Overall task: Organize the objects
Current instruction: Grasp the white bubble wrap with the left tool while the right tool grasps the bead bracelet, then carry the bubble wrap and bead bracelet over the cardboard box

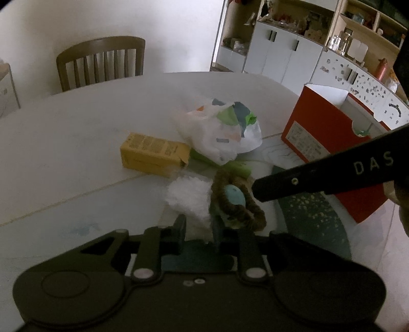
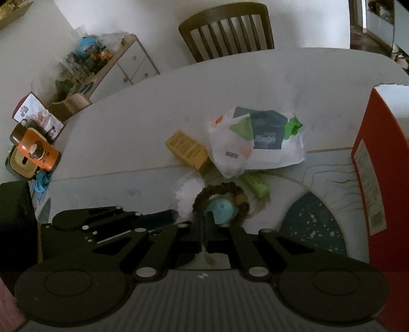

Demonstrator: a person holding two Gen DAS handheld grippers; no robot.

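while right fingers [image 2: 203, 224] clamp one brown ring [image 2: 221, 203], left fingers [image 1: 198, 227] apart, one yellow box [image 1: 154, 154], one bag [image 1: 222, 132]

Both views are dim and soft. Pale daylight washes the wall [image 1: 76, 23] beyond the tongs; their dark bodies sit underexposed. Fisheye bends the surface [image 2: 127, 122], and corners vignette black.
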